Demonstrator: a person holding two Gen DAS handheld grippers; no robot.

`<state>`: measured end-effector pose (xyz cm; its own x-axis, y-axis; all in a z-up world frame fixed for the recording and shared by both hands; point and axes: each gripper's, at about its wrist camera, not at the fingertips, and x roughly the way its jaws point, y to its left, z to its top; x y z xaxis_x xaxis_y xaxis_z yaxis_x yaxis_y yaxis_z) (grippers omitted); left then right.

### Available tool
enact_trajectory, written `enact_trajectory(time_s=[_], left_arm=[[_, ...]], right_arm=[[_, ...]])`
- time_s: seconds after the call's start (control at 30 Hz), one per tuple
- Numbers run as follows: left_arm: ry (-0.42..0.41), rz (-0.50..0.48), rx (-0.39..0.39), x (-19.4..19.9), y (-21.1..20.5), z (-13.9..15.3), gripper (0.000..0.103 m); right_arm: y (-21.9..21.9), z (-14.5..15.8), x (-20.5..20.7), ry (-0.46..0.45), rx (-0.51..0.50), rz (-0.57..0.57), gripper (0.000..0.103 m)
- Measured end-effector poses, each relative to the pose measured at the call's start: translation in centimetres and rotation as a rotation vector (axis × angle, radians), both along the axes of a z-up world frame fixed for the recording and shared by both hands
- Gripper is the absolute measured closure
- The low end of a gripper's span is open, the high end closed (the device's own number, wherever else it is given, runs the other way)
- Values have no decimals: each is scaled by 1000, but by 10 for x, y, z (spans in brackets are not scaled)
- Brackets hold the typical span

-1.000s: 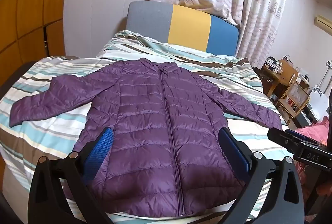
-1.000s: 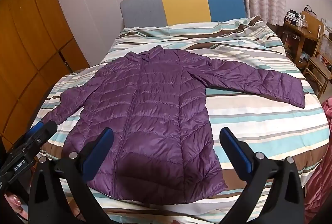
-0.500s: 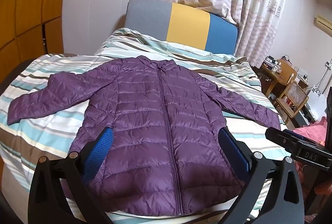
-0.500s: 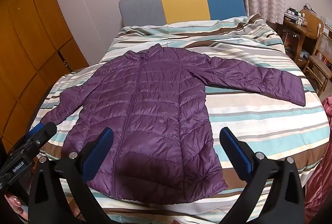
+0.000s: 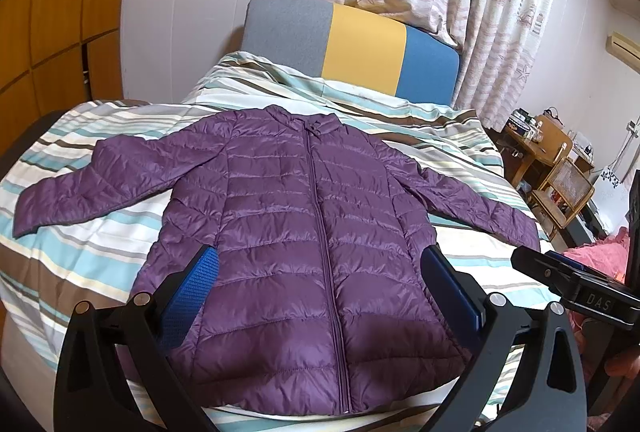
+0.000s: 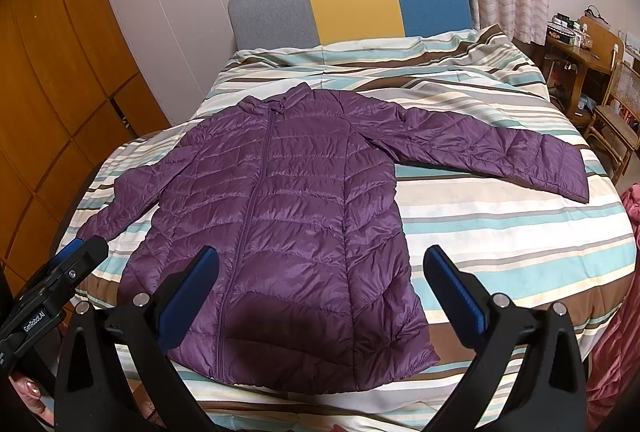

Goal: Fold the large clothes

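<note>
Hovering apart above jacket: L gripper, R gripper, jaws wide.

Legible markings. "DAS" in pale capitals on the black body of the right gripper, seen at the right edge of the left wrist view. "GenRobot.AI" on a small white label on the left gripper, seen at the left edge of the right wrist view.

Black hand-held gripper frames with silver screws, ridged blue pads, white-lettered labels; pink-polished fingernail.
</note>
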<state>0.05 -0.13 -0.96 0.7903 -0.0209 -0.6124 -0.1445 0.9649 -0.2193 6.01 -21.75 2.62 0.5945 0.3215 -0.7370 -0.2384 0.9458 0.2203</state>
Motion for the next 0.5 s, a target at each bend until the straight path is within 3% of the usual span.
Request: enact_trajectory(time_s=[0.5], left_arm=[[9,-3,-6,0,-2,-1,3]], right_arm=[[-2,-7,3,4,0,-2,2]])
